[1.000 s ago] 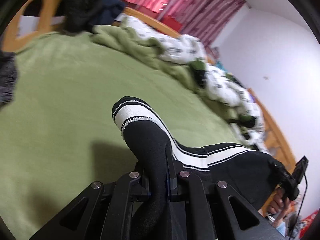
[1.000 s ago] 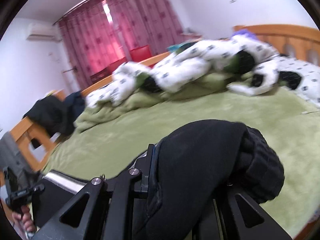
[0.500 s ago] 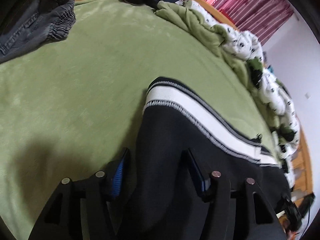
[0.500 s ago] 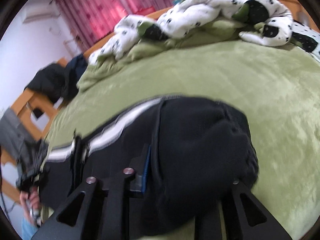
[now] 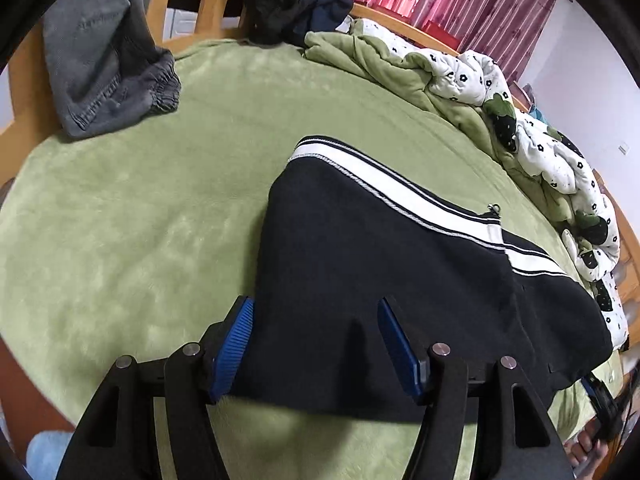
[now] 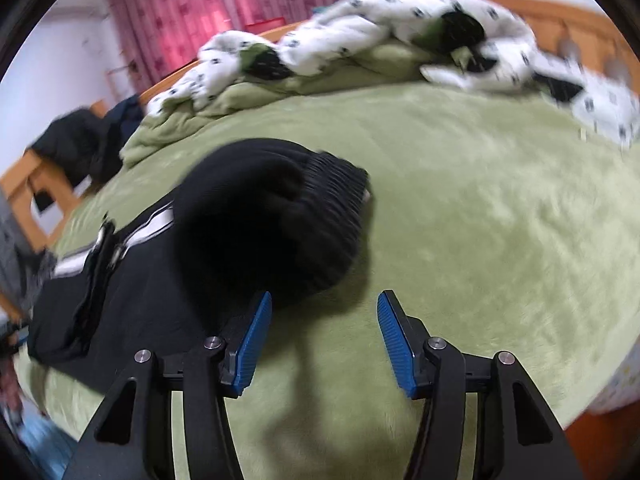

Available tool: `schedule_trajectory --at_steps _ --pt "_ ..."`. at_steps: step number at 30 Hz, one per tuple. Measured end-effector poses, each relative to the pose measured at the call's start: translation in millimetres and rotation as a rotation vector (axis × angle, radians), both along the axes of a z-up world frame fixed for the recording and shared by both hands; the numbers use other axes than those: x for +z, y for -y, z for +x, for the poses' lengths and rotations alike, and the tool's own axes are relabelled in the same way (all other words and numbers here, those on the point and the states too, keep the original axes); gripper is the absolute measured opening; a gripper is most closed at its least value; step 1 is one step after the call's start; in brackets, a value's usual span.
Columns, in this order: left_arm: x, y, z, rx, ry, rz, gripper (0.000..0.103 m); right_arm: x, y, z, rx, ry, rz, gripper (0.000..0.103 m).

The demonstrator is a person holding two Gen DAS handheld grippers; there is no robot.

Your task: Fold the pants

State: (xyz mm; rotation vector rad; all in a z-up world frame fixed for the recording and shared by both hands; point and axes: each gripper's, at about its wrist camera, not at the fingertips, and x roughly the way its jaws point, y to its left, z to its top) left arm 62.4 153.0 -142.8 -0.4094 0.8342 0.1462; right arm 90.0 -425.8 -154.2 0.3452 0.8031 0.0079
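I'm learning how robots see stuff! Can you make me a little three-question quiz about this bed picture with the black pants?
1. True or false: the left gripper is squeezing the black pants right now.
2. What colour is the blanket the pants lie on? A) green B) red C) blue
3. Fill in: the right gripper is ____ (open or shut).

Key
1. False: its jaws are spread, with cloth lying between them.
2. A
3. open, holding nothing; the bunched cuff lies ahead of it.

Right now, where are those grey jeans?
In the left wrist view, the grey denim jeans hang over the wooden bed frame at upper left, beyond the green blanket.
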Motion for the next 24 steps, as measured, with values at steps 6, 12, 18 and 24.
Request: schedule_trajectory --at_steps 6,12,18,24 --pt "17.8 10.3 -9.9 -0.010 0.027 -0.076 0.062 -22.9 1.9 33.2 0.036 0.014 0.151 0.055" --pt "28.3 41.4 -14.6 -0.015 0.041 -0.075 0.062 -26.5 -3.9 46.9 0.133 0.044 0.236 0.048" --pt "23.6 79.1 -10.9 -0.051 0.007 -0.050 0.062 -16.8 7.3 36.7 0.203 0.127 0.343 0.048" --pt "27.4 115.8 -10.3 -0.114 0.008 -0.016 0.062 -16.6 0.6 38.1 0.253 0.124 0.367 0.057"
